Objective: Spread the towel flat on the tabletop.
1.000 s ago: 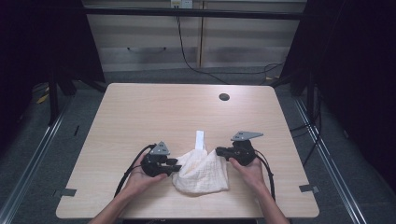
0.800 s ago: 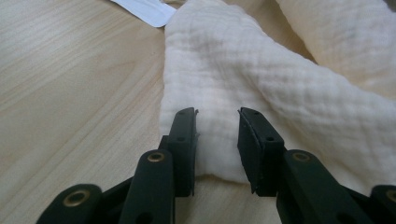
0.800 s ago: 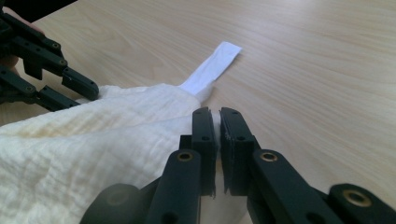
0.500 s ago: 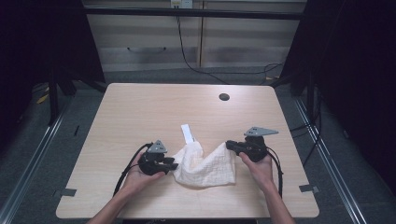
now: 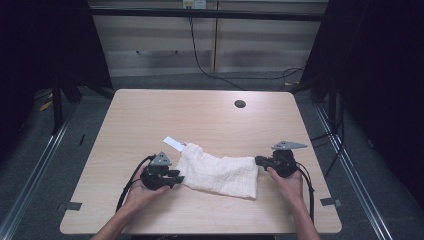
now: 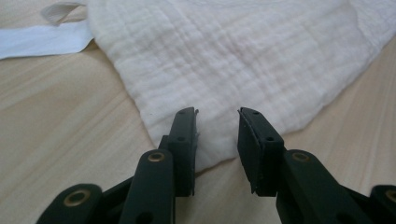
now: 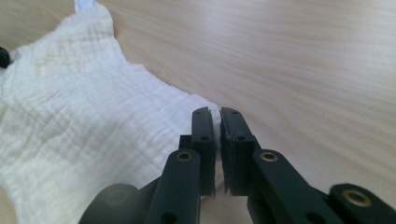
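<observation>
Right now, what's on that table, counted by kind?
White muslin cloth: 1
White strip at the cloth's far corner: 1
Black hand-held claws: 2, left claw and right claw
Dark round hole in the tabletop: 1
Total: 5

The left tool (image 5: 175, 179) is a black body topped by a small grey three-cornered plate, with a black cable looping from its rear. The right tool (image 5: 259, 160) is built the same, its grey plate standing higher, a black cable trailing back beside the forearm. Up close, each tool has two matt black jaws ending in flat rectangular pads, fixed with small dark screws, and brass-coloured rivets at the linkage pivots. Both forearms are bare, with no sleeves showing
</observation>
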A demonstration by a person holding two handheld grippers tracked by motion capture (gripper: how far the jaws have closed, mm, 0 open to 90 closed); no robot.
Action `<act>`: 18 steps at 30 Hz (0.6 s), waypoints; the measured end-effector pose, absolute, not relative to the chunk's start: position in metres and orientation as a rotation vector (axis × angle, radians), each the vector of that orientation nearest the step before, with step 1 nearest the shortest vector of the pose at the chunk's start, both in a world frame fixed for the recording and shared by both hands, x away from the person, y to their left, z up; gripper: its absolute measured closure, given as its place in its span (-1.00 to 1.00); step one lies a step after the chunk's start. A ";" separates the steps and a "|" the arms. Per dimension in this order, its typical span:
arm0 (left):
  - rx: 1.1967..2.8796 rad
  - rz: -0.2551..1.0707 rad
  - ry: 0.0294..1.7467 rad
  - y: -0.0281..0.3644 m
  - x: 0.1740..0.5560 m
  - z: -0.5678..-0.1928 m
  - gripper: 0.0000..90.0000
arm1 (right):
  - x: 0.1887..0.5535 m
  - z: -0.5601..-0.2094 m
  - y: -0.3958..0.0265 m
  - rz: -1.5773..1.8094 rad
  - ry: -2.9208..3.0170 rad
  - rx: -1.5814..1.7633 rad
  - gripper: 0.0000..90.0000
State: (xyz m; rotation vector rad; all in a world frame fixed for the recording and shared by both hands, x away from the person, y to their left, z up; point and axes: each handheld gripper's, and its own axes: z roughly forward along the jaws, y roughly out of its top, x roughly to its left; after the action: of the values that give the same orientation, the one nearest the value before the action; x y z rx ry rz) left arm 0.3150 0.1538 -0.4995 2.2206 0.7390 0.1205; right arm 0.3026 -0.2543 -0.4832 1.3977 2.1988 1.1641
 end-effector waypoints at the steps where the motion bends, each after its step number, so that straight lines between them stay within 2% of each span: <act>1: 2.223 0.115 0.735 0.155 0.313 -0.499 0.48 | 0.303 -0.485 -0.254 1.154 2.214 1.392 0.89; 10: 2.218 0.031 0.709 0.165 0.298 -0.497 0.38 | 0.305 -0.480 -0.246 1.251 2.210 1.362 0.89; 11: 2.160 0.096 0.671 0.166 0.294 -0.491 0.36 | 0.306 -0.481 -0.244 1.244 2.221 1.366 0.89; 14: 2.142 0.089 0.684 0.165 0.299 -0.486 0.24 | 0.309 -0.485 -0.241 1.240 2.238 1.362 0.89; 18: 2.120 0.124 0.736 0.166 0.316 -0.483 0.20 | 0.315 -0.491 -0.238 1.223 2.256 1.369 0.89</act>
State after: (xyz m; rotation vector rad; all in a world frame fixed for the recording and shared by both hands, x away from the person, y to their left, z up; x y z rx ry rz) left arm 0.3163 0.1656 -0.4833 2.1204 0.7364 0.1241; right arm 0.3150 -0.2380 -0.4907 1.3691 2.2555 1.2231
